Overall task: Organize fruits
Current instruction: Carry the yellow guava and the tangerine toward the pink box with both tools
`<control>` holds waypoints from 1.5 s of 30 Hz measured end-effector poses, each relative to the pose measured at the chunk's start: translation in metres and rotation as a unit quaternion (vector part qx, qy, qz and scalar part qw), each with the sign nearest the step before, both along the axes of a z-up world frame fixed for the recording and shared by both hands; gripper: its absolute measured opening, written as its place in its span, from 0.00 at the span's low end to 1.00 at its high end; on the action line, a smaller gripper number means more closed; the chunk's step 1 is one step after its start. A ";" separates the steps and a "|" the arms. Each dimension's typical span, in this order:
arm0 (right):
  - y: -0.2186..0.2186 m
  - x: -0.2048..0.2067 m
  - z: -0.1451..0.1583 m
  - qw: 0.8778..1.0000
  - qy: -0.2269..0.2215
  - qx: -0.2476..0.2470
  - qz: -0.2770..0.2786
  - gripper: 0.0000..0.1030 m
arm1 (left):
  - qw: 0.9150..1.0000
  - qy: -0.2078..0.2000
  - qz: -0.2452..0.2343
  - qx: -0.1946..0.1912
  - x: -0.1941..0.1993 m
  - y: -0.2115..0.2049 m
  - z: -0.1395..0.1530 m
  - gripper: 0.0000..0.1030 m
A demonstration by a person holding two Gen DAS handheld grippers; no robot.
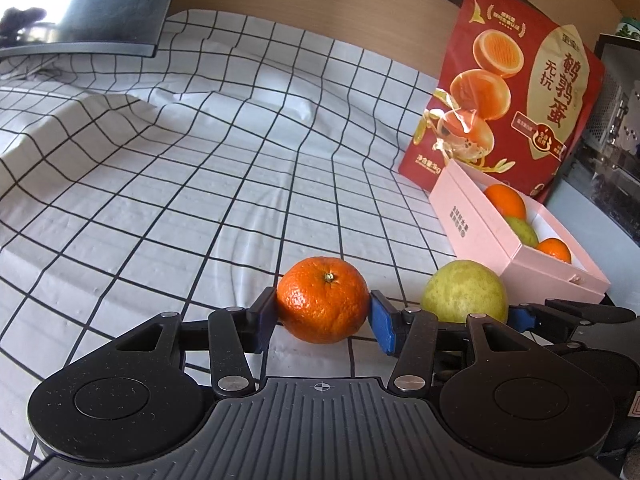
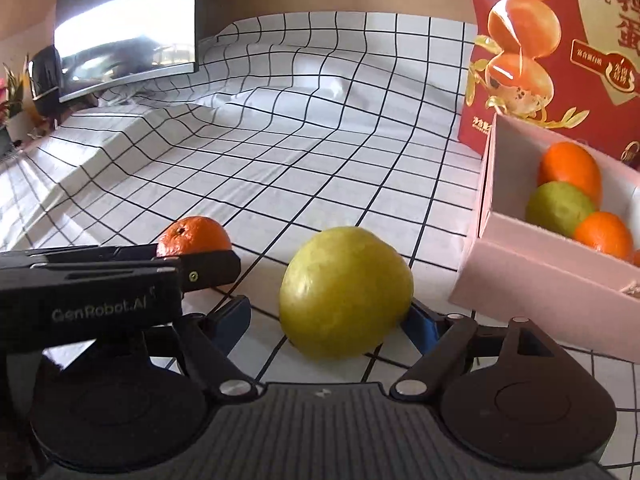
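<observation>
A mandarin (image 1: 323, 304) rests on the checked cloth (image 1: 200, 200), and my left gripper (image 1: 322, 314) is shut on it, a blue pad against each side. Just to its right lies a green round fruit (image 1: 464, 292). In the right wrist view this green fruit (image 2: 346, 292) lies between the fingers of my right gripper (image 2: 328, 318), which is open: the left pad (image 2: 236, 316) stands clear of the fruit, while the right pad sits at its edge. A pink box (image 2: 540, 280) at the right holds mandarins and a green fruit (image 2: 558, 208).
A tall red snack bag (image 1: 516, 88) stands upright behind the pink box (image 1: 476, 232). A monitor (image 2: 128, 28) sits at the back left, where the cloth rises in folds. A finger of the left gripper (image 2: 208, 272) reaches across the left of the right wrist view.
</observation>
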State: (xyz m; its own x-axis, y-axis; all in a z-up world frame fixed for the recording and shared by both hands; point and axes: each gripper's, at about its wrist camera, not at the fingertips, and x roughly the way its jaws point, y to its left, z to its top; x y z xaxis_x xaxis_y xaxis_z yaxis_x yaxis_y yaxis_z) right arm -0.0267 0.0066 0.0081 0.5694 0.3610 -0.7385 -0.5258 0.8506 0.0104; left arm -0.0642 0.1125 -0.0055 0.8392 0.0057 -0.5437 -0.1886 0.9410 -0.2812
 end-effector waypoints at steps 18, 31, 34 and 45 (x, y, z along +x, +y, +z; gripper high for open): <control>-0.081 -0.031 0.019 0.999 -0.003 -0.040 0.021 0.56 | 0.994 0.006 -0.104 0.028 0.001 -0.063 0.000 0.53; -0.109 -0.044 0.021 0.999 -0.026 -0.017 0.010 0.64 | 0.993 0.004 -0.112 0.021 0.004 -0.067 -0.002 0.53; -0.111 -0.047 0.028 0.999 -0.049 -0.016 -0.002 0.64 | 0.994 0.002 -0.112 0.015 0.003 -0.066 -0.002 0.53; -0.114 -0.030 0.035 0.996 -0.082 0.008 -0.045 0.57 | 0.994 -0.004 -0.109 -0.007 0.003 -0.060 -0.003 0.53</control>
State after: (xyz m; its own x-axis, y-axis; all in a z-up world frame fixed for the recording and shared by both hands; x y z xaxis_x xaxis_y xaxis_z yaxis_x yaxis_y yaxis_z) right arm -0.0571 -0.1076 0.0429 0.7118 0.3138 -0.6284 -0.4437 0.8944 -0.0559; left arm -0.0611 0.0525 -0.0081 0.8236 -0.1848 -0.5361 0.0220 0.9551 -0.2955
